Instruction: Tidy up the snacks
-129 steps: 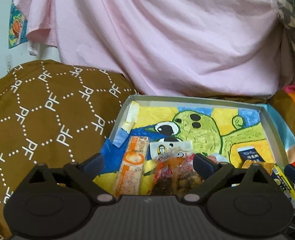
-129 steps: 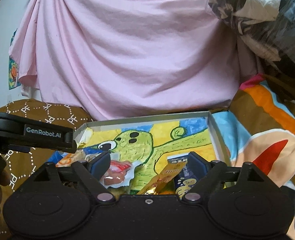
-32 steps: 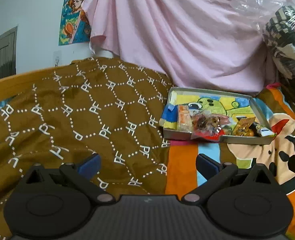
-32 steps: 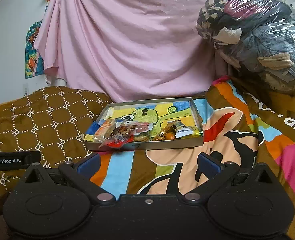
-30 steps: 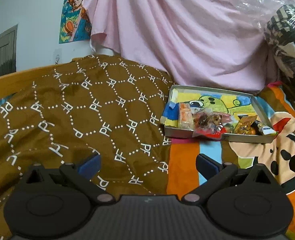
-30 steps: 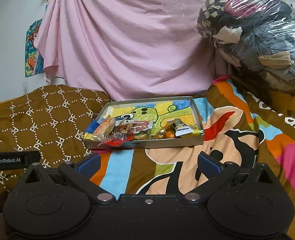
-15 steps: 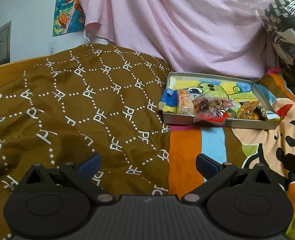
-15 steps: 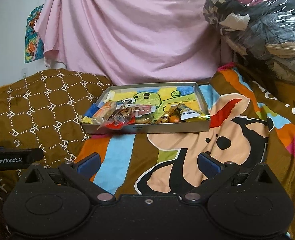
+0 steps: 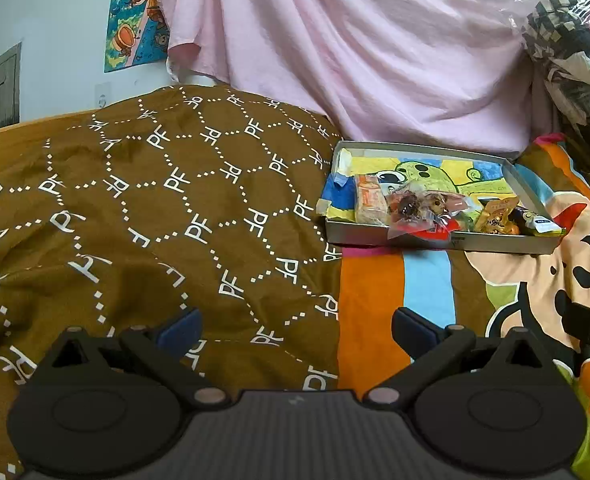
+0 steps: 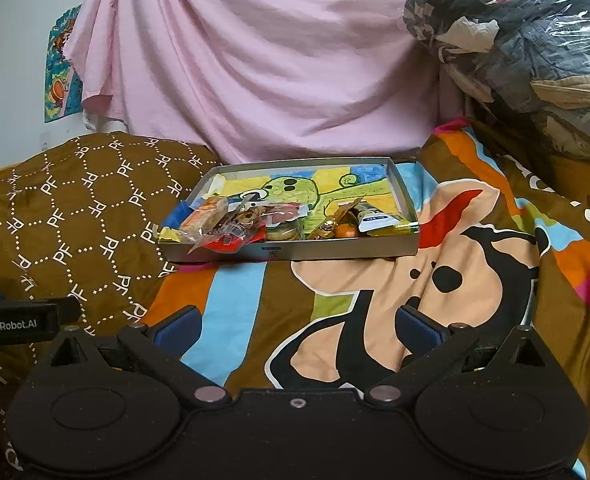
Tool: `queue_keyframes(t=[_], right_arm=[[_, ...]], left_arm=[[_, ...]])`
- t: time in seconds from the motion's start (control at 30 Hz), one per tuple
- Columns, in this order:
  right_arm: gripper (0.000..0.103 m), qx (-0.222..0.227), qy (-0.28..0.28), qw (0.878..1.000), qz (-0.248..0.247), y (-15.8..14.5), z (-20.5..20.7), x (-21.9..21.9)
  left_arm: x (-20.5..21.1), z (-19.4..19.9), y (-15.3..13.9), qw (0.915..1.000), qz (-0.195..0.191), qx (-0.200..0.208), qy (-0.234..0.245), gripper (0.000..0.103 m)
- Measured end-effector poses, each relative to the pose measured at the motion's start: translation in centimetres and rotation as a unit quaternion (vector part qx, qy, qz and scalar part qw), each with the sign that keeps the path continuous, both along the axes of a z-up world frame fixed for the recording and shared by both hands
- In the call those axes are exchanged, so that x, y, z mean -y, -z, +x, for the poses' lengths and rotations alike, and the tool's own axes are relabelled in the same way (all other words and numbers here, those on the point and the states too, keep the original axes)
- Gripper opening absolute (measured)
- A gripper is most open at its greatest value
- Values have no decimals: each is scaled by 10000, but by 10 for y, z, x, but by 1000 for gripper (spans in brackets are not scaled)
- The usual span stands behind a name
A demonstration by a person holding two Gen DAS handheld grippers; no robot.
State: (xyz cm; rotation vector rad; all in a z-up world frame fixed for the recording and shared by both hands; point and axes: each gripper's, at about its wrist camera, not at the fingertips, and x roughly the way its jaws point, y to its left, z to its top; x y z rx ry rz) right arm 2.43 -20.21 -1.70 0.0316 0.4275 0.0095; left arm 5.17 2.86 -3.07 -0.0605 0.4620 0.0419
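Both claws are held low over the bed, well back from the snacks. The left gripper (image 9: 295, 326) has its blue-padded fingers spread wide with nothing between them; under it lies the seam where the brown blanket (image 9: 143, 208) meets the bright striped cartoon blanket (image 9: 427, 288). The right gripper (image 10: 297, 326) is just as wide apart and just as empty, hovering over the cartoon blanket (image 10: 375, 292). A black bar marked GenRobot.AI (image 10: 19, 322) pokes in at the left edge of the right wrist view.

The biggest thing in the room is the pink sheet (image 10: 255, 64) draped across the back. To its right sits a bulging clear plastic bag of clothes (image 10: 527, 52). The brown blanket, printed with white dotted hexagons and "PF" letters (image 10: 75, 216), heaps up on the left. On the wall behind is a cartoon poster (image 9: 137, 20).

The grey tray (image 10: 327, 250) rests on the bed just in front of the pink sheet, straddling the two blankets, with a green cartoon figure drawn on its lining. The snacks are bunched along its near edge: an orange-and-white packet (image 10: 209, 216) at the left, a clear bag with a red bottom (image 10: 231, 236) drooping over the near rim, a gold wrapper (image 10: 329, 224) and a small orange fruit (image 10: 347, 232) beside it, then a dark packet with a white label (image 10: 377, 218) at the right. Nothing lies between the claws and the tray but bare blanket.
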Motion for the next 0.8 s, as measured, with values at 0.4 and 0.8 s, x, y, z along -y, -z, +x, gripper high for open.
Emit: queue_keyframes(t=[0.4,0.8], right_arm=[[102,-112,38,9999,55,3,4,2],[102,-151,33,9999,75,5,4,3]], left_arm=[[-4,1,3,9999,-137,-76,-43,103],[-2,1,5,9998,-160,-104,-30,103]])
